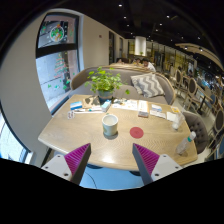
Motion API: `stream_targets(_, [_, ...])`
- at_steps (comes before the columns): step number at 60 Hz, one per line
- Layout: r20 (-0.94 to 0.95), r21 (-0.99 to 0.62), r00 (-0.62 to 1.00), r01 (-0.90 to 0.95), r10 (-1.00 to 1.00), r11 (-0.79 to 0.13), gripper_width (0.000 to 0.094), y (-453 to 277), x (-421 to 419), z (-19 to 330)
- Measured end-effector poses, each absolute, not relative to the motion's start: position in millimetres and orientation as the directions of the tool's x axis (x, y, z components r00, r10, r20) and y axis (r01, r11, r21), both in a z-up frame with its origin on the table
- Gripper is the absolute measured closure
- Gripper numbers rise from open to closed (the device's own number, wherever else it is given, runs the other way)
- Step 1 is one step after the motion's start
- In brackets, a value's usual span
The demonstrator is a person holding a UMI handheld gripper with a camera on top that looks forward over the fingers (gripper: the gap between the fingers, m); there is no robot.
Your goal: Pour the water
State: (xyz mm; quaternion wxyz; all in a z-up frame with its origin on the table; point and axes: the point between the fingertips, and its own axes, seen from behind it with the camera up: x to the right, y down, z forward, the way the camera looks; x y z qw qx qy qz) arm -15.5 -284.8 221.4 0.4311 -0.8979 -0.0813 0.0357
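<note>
— Nearest the lens, the tool (110, 158) is seen spread wide, its magenta pads (77, 154) apart and nothing clasped between them.

— And the cup (110, 124)?

— It is set upright on the wooden counter (75, 130), beyond the fingers, toward the middle. Its contents cannot be made out. A potted plant (104, 82) is placed at the far edge; small items by the right edge are too tiny to be told.
</note>
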Motion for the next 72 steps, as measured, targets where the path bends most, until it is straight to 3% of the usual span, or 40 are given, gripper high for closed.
stream_targets(7, [0.005,-0.776,0.988,0.102,0.157,-0.622,0.0082,-286,3,213])
stream_targets(20, [0.001,-0.772,0.993,0.077,0.121,-0.631,0.0081,-286,134,172])
stream_targets(47, [0.019,-0.776,1.000,0.008,-0.011,-0.631,0.0079,-254,367,67])
stream_targets(66, [-0.009,-0.826,0.999,-0.036,-0.051,-0.562,0.0080,-153,413,32])
stream_targets(72, [-0.011,-0.834,0.998,-0.042,-0.060,-0.549,0.0139,-137,413,25])
